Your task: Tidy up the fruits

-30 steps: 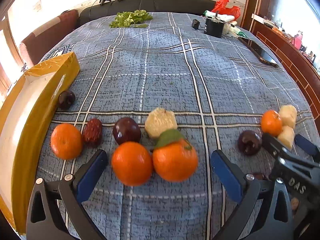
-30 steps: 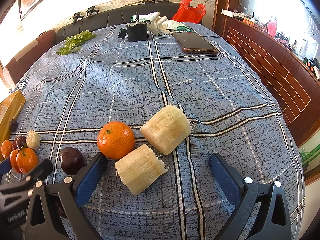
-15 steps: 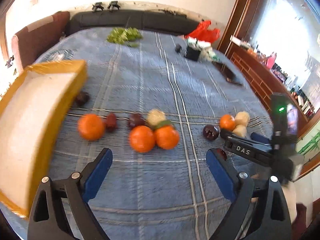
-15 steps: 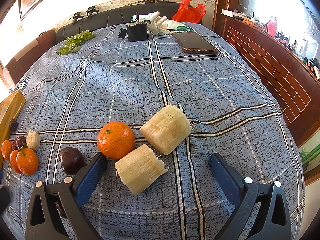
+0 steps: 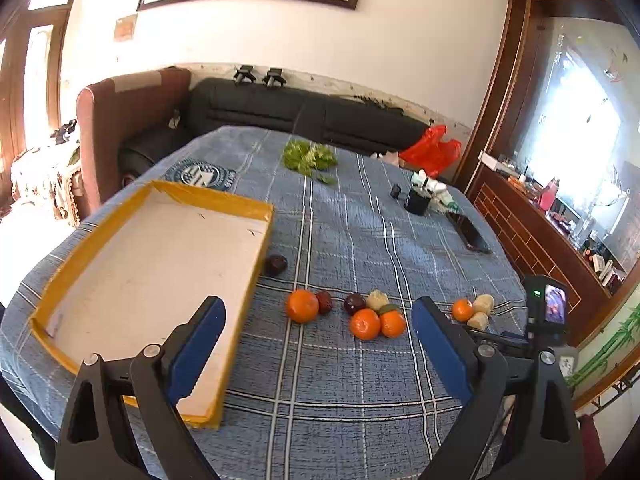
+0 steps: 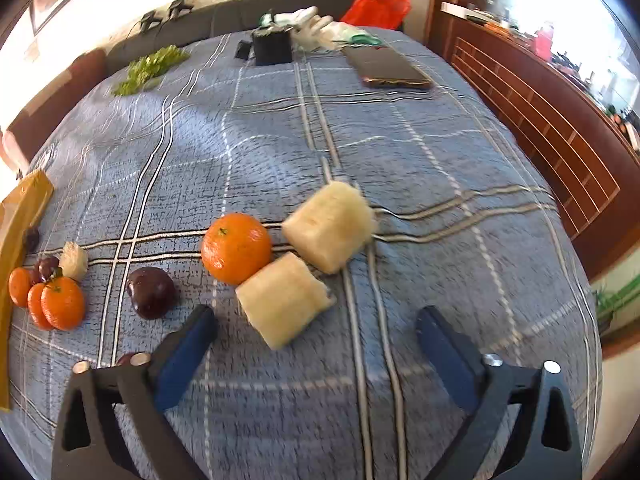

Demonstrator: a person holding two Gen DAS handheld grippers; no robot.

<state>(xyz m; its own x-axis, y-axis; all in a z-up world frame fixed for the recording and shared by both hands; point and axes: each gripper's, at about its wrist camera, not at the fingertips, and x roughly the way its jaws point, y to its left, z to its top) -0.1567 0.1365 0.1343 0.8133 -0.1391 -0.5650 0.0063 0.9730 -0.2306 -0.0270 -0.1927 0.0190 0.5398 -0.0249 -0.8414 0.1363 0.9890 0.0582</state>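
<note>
On the blue checked cloth [image 5: 340, 360] lies a row of fruit: an orange [image 5: 302, 306], a red date [image 5: 325, 302], a dark plum [image 5: 354, 303], a pale chunk [image 5: 377, 300] and two oranges [image 5: 365, 323]. My left gripper [image 5: 316, 332] hangs open high above them, holding nothing. My right gripper [image 6: 316, 320] is open with its jaws closing. A pale fibrous chunk [image 6: 284, 304] lies just ahead between its fingertips, untouched. Beside that chunk are another pale chunk [image 6: 328, 232], an orange [image 6: 236, 248] and a plum [image 6: 151, 292].
A yellow-rimmed tray [image 5: 256, 264] with a white floor lies at the left, a plum [image 5: 276, 265] against its wall. Greens [image 5: 308, 156], a black box [image 6: 272, 46], a phone [image 6: 388, 68] and a red bag [image 5: 430, 150] sit at the far end. A wooden cabinet [image 6: 540, 120] borders the right.
The left gripper rose and drew back from the fruit, so the whole tray and the room now show. The right gripper stayed in place, and its fingers came slightly closer together.
</note>
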